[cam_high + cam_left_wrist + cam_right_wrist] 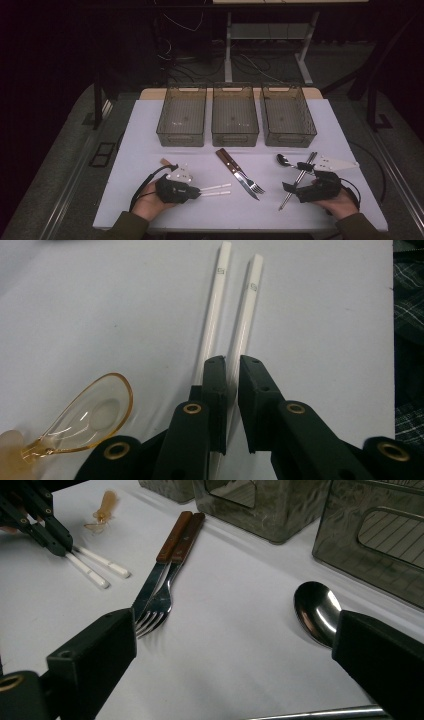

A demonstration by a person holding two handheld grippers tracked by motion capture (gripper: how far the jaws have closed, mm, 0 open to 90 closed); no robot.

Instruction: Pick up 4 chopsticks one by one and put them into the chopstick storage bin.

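Note:
My left gripper [232,361] lies low on the white table, its jaws shut on one of two white chopsticks [245,320]. The other white chopstick [216,305] runs under the left jaw. In the high view the left gripper [199,191] is at the front left, and both white chopsticks [216,189] stick out to its right. My right gripper [232,630] stands wide open at the front right with nothing gripped. In the high view a pair of metal chopsticks [298,179] lies on the table between the right gripper's [296,176] jaws. A metal spoon [315,610] rests by its right jaw.
A wooden-handled knife [231,167] and fork [251,184] lie crossed mid-table. An amber plastic spoon [92,415] lies beside the left gripper. Three smoky clear bins [180,138] [235,138] [290,139] stand in a row at the back.

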